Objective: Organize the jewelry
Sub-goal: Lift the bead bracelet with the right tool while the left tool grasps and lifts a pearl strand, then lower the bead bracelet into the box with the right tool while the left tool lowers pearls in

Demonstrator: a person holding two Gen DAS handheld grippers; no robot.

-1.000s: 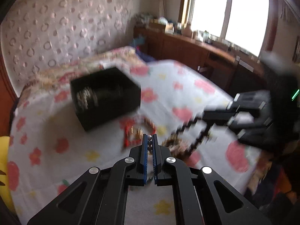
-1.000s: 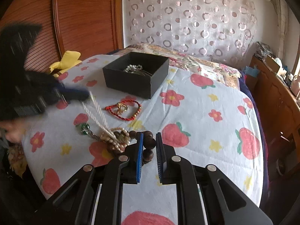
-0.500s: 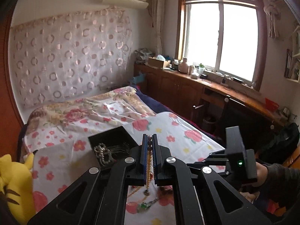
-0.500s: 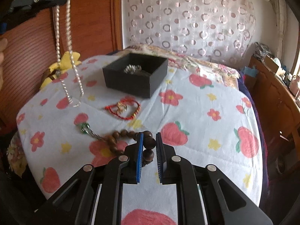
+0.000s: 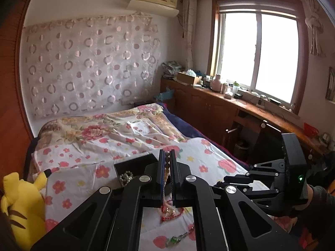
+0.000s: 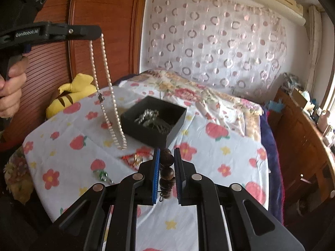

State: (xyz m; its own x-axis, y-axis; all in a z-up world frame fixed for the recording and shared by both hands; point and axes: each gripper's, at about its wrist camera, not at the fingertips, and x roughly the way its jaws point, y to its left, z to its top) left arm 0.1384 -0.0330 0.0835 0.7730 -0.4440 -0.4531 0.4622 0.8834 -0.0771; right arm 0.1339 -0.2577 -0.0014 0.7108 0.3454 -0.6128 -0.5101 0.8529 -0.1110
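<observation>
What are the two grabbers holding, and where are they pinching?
The left gripper pinches the pearl necklace at the top of its hanging loop. The right gripper pinches the brown bead bracelet across its beads.

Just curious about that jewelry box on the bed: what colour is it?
Black, inside and out. The jewelry box shows best in the right wrist view.

A bedroom, daylight pouring through the wide window (image 5: pixel 258 56) on the right. Beneath it runs a long wooden counter (image 5: pixel 240 106), cluttered with small items. The far wall carries a pale curtain (image 5: pixel 88 62) dotted with rings, an air conditioner (image 5: pixel 153 1) mounted above it. The bed (image 5: pixel 129 138) wears a white sheet with red flowers and strawberries. A yellow plush toy (image 6: pixel 69 96) sits against the reddish wooden headboard (image 6: pixel 100 21).
</observation>
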